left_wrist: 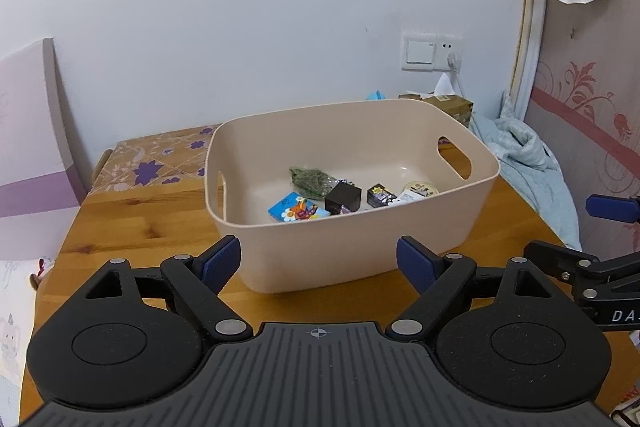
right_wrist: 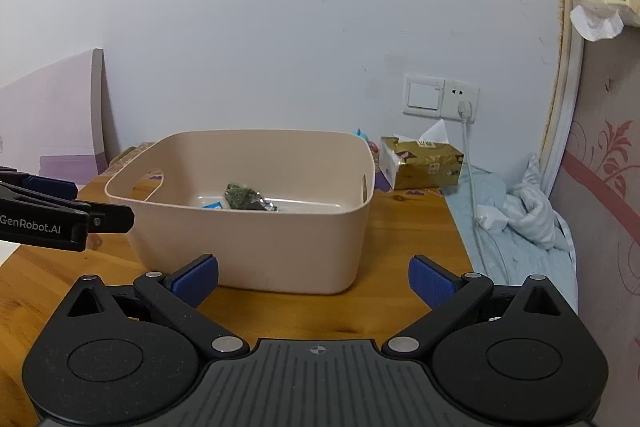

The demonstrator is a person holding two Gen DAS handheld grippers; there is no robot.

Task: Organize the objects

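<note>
Bin point(left_wrist: 320, 251): beige, on wood table point(left_wrist: 132, 227), handle cutouts on both short ends; sits just ahead of both claws.
Contents: green packet point(left_wrist: 310, 179), blue card pack point(left_wrist: 298, 209), black cube point(left_wrist: 343, 198), dark printed box point(left_wrist: 381, 195), round tin point(left_wrist: 420, 188), all lying on bin floor, clustered toward near wall; white item by tin too small to ID.
L gripper point(left_wrist: 319, 261): jaws apart, nothing between pads, hovering short of bin's near wall, no contact.
R gripper point(right_wrist: 313, 281): jaws apart, empty, also short of bin; seen at right edge of left view, well clear of bin.
Table around bin: no loose items visible near claws; tissue box point(right_wrist: 424, 165) sits behind bin at wall, cloth point(right_wrist: 528, 211) off right edge.
Step (judged): items look already binned; either wrap-up or about to handle bin itself.
Next move (judged): if shifting bin, pinch the rim or handle cutouts w/ both claws, lift level so contents don't slide; otherwise back off.
</note>
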